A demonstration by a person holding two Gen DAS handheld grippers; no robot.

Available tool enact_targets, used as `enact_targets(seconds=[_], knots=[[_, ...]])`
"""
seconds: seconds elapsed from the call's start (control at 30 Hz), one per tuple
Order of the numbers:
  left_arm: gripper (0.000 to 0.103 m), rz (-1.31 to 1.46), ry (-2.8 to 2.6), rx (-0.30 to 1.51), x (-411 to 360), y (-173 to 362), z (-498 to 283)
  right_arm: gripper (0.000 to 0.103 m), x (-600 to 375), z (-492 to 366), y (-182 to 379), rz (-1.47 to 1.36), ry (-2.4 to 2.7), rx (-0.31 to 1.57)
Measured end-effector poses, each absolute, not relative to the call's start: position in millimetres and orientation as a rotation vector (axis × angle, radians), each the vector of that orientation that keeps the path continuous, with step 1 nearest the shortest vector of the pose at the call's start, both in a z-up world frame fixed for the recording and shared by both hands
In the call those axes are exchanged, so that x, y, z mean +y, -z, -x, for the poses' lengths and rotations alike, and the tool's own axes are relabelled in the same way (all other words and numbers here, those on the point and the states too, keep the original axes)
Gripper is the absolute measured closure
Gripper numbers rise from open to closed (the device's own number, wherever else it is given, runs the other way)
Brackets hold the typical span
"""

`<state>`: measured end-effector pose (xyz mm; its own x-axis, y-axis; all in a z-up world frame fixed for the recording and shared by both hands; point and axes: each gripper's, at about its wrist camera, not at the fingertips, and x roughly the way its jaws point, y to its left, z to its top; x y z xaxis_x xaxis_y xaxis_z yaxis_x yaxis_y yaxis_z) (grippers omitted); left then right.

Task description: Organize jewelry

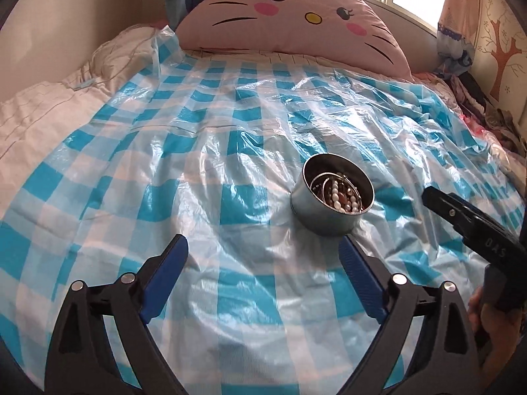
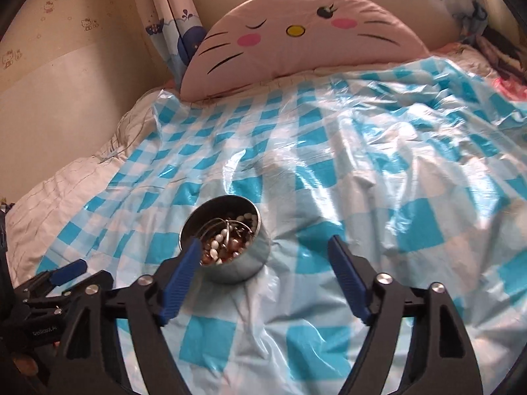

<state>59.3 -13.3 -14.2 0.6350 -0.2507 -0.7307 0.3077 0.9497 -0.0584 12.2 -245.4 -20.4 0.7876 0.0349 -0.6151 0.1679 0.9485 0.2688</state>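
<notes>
Left gripper (image 1: 263, 250) spread wide, nothing between the blue pads, hovering over blue-and-white checked plastic sheet (image 1: 204, 151). One round metal tin (image 1: 331, 197) just beyond the right-hand fingertip, sitting upright on the sheet, lid off. Inside: tangle of jewelry (image 1: 342, 194), white and brown bead strands plus thin metal bangles; exact count not readable. Further right, black body of the other tool, a hand (image 1: 484, 316) gripping it at frame edge.

Right wrist view: right gripper (image 2: 265, 247) also spread wide, empty, angled down toward the bed. Same tin (image 2: 230, 263) just ahead of the left-hand fingertip, that fingertip overlapping the tin's near rim in view; touching or not, cannot tell. Left tool visible low at far left, apart from tin.

Count: two grippers, one tin, one cat-face pillow (image 2: 306, 39) at bed head, one plastic sheet.
</notes>
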Motion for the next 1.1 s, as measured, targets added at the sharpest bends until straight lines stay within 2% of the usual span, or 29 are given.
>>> enact_targets(seconds=[0.03,0.27,0.43,0.73,1.1], knots=[[0.009,-0.089,0.321,0.815,-12.0,12.1,-48.6,0.008,-245.4,4.4,17.9,-0.303,0.106,0.650],[0.008,-0.197,0.311,0.809,-2.2,15.2,6.9,0.007,-251.5,87.9,6.6,-0.288,0.263,0.625],[0.008,-0.212,0.312,0.765,2.5,8.0,29.0,0.007,-243.1,114.4,4.1,-0.258,0.317,0.633],[0.008,-0.215,0.309,0.751,2.8,7.1,37.5,0.007,-216.0,120.4,-3.4,-0.096,0.376,0.586],[0.008,-0.215,0.297,0.741,3.0,7.2,39.4,0.007,-220.2,125.1,-6.1,-0.111,0.388,0.562]])
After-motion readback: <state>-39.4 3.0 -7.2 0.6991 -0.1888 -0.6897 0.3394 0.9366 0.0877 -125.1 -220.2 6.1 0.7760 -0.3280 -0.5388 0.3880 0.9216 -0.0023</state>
